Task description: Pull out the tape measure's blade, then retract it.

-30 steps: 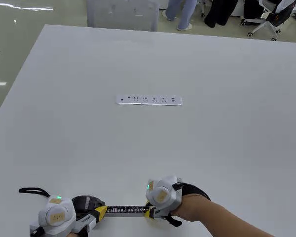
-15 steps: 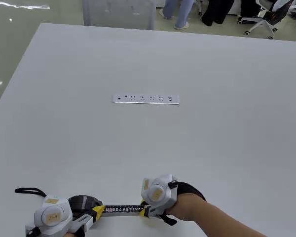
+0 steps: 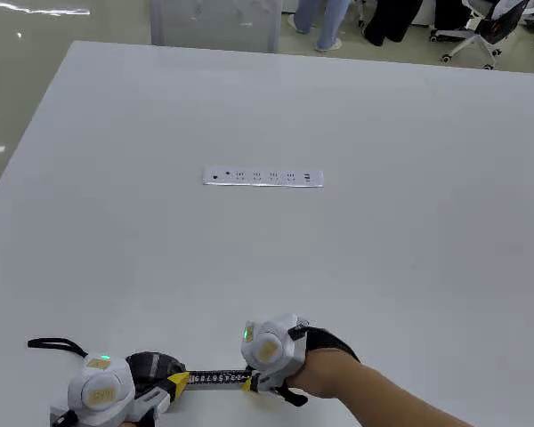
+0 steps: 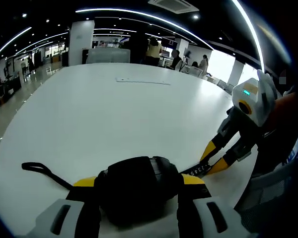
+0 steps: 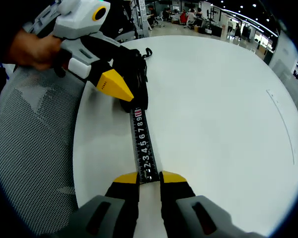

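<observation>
Black tape measure case [image 3: 151, 365] sits clamped in the left tongs [image 4: 138, 183] on the white tabletop [image 3: 356, 258]. Its blade [image 5: 140, 141] tip is pinched between the right tongs [image 5: 149, 178], a short length out.

My left tool [image 3: 166, 384] sits low at the near left. Its jaws are clamped on either side of the tape measure [image 4: 139, 191], with the tips pointing right. My right tool [image 3: 249, 381] faces it from close by, jaws pinched together on the blade [image 5: 141, 139]. My right hand [image 3: 325, 369] grips its handle under a black strap [image 3: 331, 339], and my bare forearm [image 3: 400, 405] runs off toward the lower right. My left hand [image 5: 35, 49] wraps the other handle.
</observation>
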### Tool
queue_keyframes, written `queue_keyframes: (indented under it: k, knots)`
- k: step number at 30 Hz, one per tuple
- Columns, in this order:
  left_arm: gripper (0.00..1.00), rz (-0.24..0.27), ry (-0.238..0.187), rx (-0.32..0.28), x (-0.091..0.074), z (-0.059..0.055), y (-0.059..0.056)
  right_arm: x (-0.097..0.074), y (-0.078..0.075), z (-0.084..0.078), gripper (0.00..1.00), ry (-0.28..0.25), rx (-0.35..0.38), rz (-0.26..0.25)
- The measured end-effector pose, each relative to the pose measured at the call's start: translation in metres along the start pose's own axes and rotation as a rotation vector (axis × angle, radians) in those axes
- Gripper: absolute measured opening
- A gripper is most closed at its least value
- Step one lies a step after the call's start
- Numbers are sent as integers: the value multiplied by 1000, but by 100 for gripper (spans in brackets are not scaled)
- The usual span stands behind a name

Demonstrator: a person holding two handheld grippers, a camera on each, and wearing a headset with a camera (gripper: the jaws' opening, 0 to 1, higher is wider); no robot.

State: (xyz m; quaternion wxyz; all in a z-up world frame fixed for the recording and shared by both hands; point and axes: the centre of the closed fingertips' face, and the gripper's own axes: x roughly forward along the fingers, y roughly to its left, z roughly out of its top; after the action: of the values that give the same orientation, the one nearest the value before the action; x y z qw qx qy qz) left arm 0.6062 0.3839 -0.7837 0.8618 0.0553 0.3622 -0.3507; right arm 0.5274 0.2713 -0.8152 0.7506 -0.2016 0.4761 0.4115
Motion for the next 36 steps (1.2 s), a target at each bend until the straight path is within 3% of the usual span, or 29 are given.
queue_keyframes:
  k: [12,16,18,36]
  knots:
    - [59,2,-3,4,0,0,1,2,1,4,14,-4,-2,0]
    - [59,6,-7,13,0,0,1,5,2,8,15,-14,4,1]
    - [59,10,-11,27,-1,0,1,11,6,23,15,-46,-2,14]
    - [59,9,-7,17,-1,0,1,15,8,34,14,-79,-20,34]
